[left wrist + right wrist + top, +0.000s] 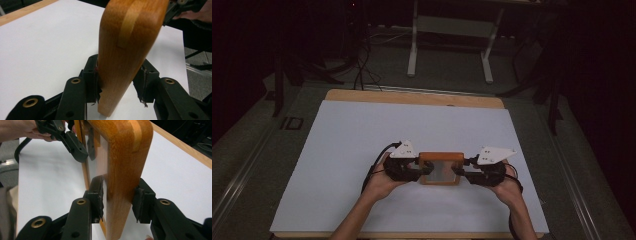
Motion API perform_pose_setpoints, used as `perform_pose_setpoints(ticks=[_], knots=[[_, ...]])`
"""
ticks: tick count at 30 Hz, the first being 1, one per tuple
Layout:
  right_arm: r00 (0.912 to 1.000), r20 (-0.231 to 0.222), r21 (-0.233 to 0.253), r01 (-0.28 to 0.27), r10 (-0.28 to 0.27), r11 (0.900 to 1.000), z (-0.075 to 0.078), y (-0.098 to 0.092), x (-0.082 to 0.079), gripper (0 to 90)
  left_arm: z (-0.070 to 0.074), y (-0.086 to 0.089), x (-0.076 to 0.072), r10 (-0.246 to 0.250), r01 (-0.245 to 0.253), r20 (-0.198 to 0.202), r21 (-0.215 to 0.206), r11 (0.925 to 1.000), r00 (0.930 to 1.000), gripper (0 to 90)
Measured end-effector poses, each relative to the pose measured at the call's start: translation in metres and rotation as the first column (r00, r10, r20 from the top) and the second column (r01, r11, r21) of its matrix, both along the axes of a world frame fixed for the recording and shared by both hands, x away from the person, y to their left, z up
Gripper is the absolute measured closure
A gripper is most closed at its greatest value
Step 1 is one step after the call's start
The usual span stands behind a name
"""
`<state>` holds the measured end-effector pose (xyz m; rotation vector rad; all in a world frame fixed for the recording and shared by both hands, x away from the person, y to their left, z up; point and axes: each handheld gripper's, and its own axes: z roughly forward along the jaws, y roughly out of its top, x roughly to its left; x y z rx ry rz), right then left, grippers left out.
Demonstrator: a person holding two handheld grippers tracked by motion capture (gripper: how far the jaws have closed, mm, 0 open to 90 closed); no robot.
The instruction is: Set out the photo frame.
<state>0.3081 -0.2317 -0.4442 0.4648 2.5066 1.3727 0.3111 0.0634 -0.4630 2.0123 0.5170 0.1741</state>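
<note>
A small orange wooden tray point(441, 156) with a pale, shiny inside sits over the white sheet near the table's front. My left gripper point(424, 170) is shut on its left wall and my right gripper point(459, 171) on its right wall. In the left gripper view the tray's rounded wall point(125, 50) stands between the two black jaws of the left gripper point(118, 85), and the right gripper point(178, 8) shows at the tray's far end. In the right gripper view the right gripper point(118, 200) clamps the thick wall point(122, 165), with the left gripper point(72, 143) beyond.
A white sheet point(362, 145) covers most of the wooden table point(412, 96). Beyond the far edge, on the dark floor, stand the white legs of a desk point(413, 45) and some cables point(362, 70). A person's forearms point(357, 215) come in from the bottom.
</note>
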Motion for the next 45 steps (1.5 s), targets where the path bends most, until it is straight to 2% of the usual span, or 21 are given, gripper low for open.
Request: perform_pose_setpoints(ticks=[5,15,24,31,34,37,40,45], knots=[[0.9995,-0.031,0.034,-0.004,0.005,0.999,-0.002,0.015,0.008,63.2,0.004,0.017,0.0,0.032,-0.033,-0.014,-0.027,0.9991,0.9994,59.4],[0.9985,-0.054,0.052,-0.002,0.005,0.999,-0.003,0.033,0.015,62.5,0.004,0.035,0.0,0.078,-0.079,-0.034,-0.047,0.9957,0.9964,59.0],[0.9936,-0.112,0.084,0.016,-0.006,0.996,-0.01,0.041,0.022,61.9,0.001,0.042,0.004,0.099,-0.103,-0.075,-0.061,0.9927,0.9923,58.4],[0.9907,-0.136,0.1,0.027,-0.013,0.995,-0.014,0.044,0.026,61.4,-0.001,0.045,0.007,0.11,-0.116,-0.096,-0.062,0.9913,0.9893,58.3],[0.9877,-0.156,0.117,0.035,-0.017,0.993,-0.017,0.046,0.028,61.3,-0.004,0.048,0.009,0.116,-0.127,-0.125,-0.08,0.9887,0.9853,58.1],[0.9855,-0.169,0.124,0.041,-0.019,0.991,-0.019,0.047,0.029,61.3,-0.004,0.049,0.01,0.116,-0.127,-0.128,-0.08,0.9886,0.9849,58.0],[0.9814,-0.19,0.142,0.053,-0.026,0.988,-0.023,0.048,0.031,61.3,-0.006,0.051,0.013,0.127,-0.141,-0.148,-0.086,0.9863,0.9809,57.5],[0.9797,-0.197,0.137,0.067,-0.04,0.988,-0.025,0.053,0.033,62.0,-0.011,0.054,0.017,0.136,-0.153,-0.167,-0.093,0.9839,0.9765,55.4]])
